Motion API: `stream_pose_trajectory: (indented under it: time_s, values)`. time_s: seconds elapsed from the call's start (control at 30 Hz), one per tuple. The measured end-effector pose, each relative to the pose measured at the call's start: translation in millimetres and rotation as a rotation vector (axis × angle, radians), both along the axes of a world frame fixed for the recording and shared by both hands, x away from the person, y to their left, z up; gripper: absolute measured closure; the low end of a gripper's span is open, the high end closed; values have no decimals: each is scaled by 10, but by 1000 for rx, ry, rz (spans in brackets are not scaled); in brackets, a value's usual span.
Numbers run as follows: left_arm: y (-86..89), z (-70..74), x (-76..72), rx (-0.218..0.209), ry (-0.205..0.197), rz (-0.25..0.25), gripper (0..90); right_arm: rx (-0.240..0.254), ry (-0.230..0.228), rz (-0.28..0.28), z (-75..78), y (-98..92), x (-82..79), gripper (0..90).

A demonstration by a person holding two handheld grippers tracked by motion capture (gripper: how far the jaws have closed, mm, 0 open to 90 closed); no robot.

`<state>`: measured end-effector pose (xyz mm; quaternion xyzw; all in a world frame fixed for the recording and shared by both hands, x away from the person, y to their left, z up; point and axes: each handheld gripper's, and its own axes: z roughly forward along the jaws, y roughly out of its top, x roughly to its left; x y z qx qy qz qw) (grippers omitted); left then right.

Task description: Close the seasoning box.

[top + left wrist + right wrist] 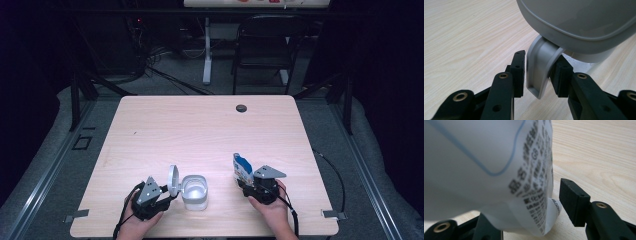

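Watching from the high view, I take the grey container (195,191) as landmark; it stands near the table's (200,130) front edge, lid (173,181) swung upright on its left side. My left gripper (167,192) sits just left of the container. In the left gripper view its jaws straddle the lid's grey tab (541,67): the right pad touches the tab, while a thin gap shows at the left pad, so no firm clamp. My right gripper (244,184) sits to the right of the container, apart from it, at the foot of a blue-and-white pouch (242,170) standing upright. In the right gripper view its jaws stand parted, the pouch (499,170) between them; the visible pad (574,200) is clear of it.
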<state>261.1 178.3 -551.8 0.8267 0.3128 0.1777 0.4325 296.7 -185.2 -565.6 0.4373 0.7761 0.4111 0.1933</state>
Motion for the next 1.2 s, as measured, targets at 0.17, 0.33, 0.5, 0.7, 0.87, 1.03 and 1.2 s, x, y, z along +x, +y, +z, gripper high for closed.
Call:
stream_pose_trajectory:
  time_s: [0.17,0.33,0.5,0.7,0.87,1.03,1.2]
  values:
    - [5,0,-3,-4,0,4,655,2,-5,2,-6,17,-38,461]
    - [6,-2,-4,-12,-5,5,651,9,-10,-8,3,14,-69,437]
    - [7,-4,-2,-16,-6,5,647,8,-6,-4,0,9,-98,431]
    - [11,-2,-2,-16,-7,6,640,5,-14,0,-15,24,-132,421]
    - [10,2,-7,-16,-8,8,637,3,-22,1,-3,31,-157,417]
    - [19,7,-6,-21,-10,11,611,17,-23,5,-1,39,-181,398]
    - [22,12,-9,-25,-6,11,607,14,-35,-2,21,48,-209,341]
